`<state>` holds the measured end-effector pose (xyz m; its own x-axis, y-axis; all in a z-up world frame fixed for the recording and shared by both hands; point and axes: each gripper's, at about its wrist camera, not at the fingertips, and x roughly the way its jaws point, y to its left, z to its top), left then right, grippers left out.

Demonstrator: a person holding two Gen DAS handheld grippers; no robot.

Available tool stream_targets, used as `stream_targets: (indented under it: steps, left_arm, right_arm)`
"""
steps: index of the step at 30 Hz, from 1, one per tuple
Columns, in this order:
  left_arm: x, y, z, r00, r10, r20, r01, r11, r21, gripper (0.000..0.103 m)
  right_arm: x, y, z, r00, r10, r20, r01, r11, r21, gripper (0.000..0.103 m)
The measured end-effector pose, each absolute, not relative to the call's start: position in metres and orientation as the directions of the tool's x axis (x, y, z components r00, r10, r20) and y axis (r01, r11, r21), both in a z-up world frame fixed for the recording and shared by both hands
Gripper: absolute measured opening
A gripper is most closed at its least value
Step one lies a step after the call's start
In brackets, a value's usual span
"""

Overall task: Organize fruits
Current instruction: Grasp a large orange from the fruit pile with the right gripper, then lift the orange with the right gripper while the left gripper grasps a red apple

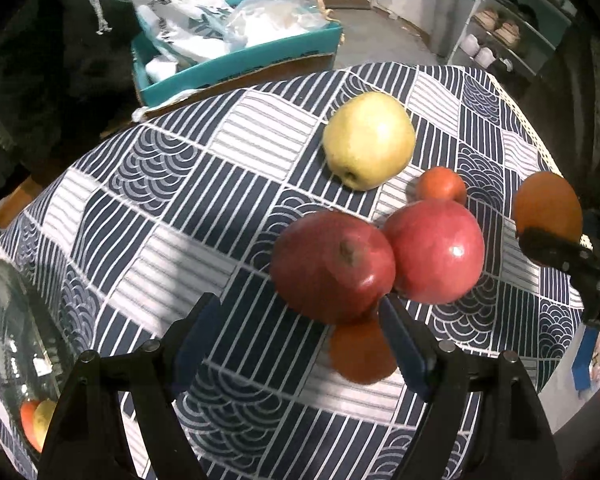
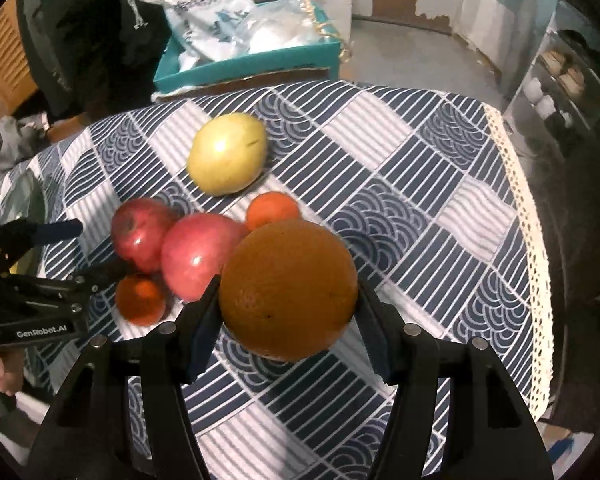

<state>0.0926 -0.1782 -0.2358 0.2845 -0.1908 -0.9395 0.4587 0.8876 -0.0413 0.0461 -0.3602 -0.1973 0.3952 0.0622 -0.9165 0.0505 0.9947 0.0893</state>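
The right tool (image 2: 288, 304) is clamped on the orange (image 2: 288, 288) above the table (image 2: 440, 200); it could slip out. The left tool (image 1: 300, 328), jaws apart, may nudge the near red apple (image 1: 332, 264) rolling.
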Motion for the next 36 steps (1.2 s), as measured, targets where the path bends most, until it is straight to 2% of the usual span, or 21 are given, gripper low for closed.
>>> stream_targets:
  steps: [9, 16, 18, 32, 36]
  left_arm:
    - [0.096, -0.199, -0.253, 0.265, -0.176, -0.948, 0.536, 0.844, -0.007, 0.082]
    - [0.101, -0.194, -0.263, 0.24, -0.225, -0.944, 0.527, 0.847, -0.067, 0.083]
    - [0.103, -0.192, -0.264, 0.23, -0.249, -0.941, 0.526, 0.845, -0.094, 0.079]
    - [0.1, -0.181, -0.249, 0.305, -0.257, -0.917, 0.478, 0.874, -0.086, 0.077]
    - [0.101, -0.174, -0.236, 0.341, -0.26, -0.903, 0.456, 0.886, -0.083, 0.072]
  right_arm:
    - [0.051, -0.375, -0.199, 0.402, 0.092, -0.911, 0.092, 0.986, 0.14, 0.063]
    - [0.054, -0.376, -0.201, 0.399, 0.101, -0.912, 0.095, 0.984, 0.15, 0.063]
    - [0.055, -0.376, -0.202, 0.397, 0.103, -0.912, 0.094, 0.984, 0.151, 0.063]
    - [0.058, -0.37, -0.205, 0.405, 0.085, -0.911, 0.083, 0.988, 0.129, 0.063]
    - [0.059, -0.367, -0.2, 0.421, 0.077, -0.904, 0.073, 0.99, 0.118, 0.063]
